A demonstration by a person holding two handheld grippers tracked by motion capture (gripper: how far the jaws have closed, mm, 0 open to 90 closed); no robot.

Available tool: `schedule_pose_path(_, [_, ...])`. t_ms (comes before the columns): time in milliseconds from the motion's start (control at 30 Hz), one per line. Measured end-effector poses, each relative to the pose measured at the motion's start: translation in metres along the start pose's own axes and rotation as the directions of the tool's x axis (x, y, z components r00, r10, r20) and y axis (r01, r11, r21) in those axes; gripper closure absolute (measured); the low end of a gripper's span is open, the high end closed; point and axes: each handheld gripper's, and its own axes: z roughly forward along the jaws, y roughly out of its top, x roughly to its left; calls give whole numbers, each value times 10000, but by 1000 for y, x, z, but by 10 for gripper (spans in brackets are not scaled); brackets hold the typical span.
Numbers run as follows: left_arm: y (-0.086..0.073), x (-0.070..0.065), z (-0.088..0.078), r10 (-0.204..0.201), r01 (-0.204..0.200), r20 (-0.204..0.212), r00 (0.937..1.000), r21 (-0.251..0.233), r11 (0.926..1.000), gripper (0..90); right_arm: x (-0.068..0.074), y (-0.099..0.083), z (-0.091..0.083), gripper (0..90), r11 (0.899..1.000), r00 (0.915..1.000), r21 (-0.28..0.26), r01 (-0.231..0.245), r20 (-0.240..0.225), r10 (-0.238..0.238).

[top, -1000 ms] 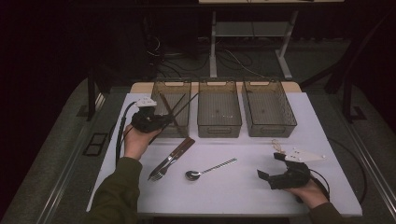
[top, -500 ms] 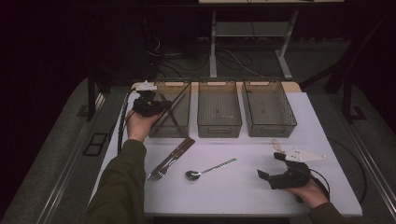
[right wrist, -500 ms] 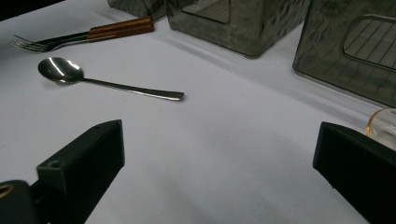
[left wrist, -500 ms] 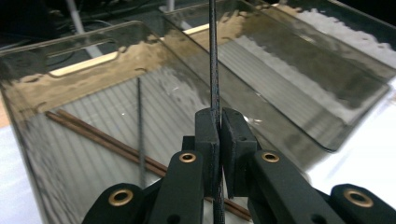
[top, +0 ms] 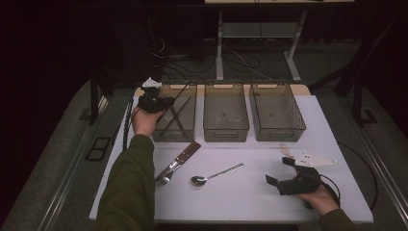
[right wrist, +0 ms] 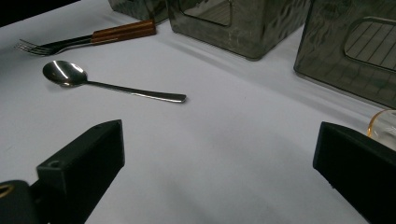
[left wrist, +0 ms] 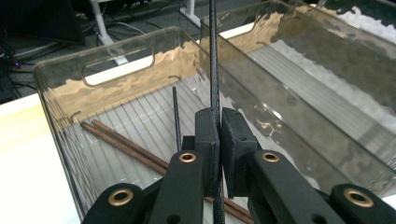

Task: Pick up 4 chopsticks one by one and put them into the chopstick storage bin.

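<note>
My left gripper (top: 159, 102) hovers at the far left corner of the left clear bin (top: 174, 138), shut on a thin black chopstick (top: 179, 94) that slants up over the bin. In the left gripper view the jaws (left wrist: 219, 116) pinch that black chopstick (left wrist: 213, 60) above the bin (left wrist: 116, 70). On the bin floor lie brown chopsticks (left wrist: 126, 144) and another black stick (left wrist: 176, 116). My right gripper (top: 279, 171) rests at the near right of the table, open with nothing between its jaws (right wrist: 217, 140).
A middle bin (top: 225, 135) and a right bin (top: 278, 137) stand in a row beside the left one. A spoon (top: 214, 174) and a wood-handled fork and knife (top: 175, 163) lie on the white table top. A small amber-rimmed clear item (right wrist: 384, 123) sits by my right jaw.
My left hand has carried the black chopstick away from me and to the left, to the far left corner of the left bin. The right hand has stayed put.
</note>
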Motion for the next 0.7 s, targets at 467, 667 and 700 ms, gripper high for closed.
schedule_pose_path(467, [-6, -4, 19, -19, 71, -706, 9975, 733, 9973, 661, 0, 0, -1, 18, 10000, 10000, -42, -33, -59, 33])
schedule_pose_path(667, [-5, -5, 15, 97, -57, -623, 9980, 638, 9979, 494, 1, 0, -1, 18, 10000, 10000, -55, -2, -55, 1])
schedule_pose_path(700, [-5, -6, 13, 115, -78, -632, 9979, 585, 9983, 476, 1, 0, -1, 18, 10000, 10000, -59, -7, -49, 6])
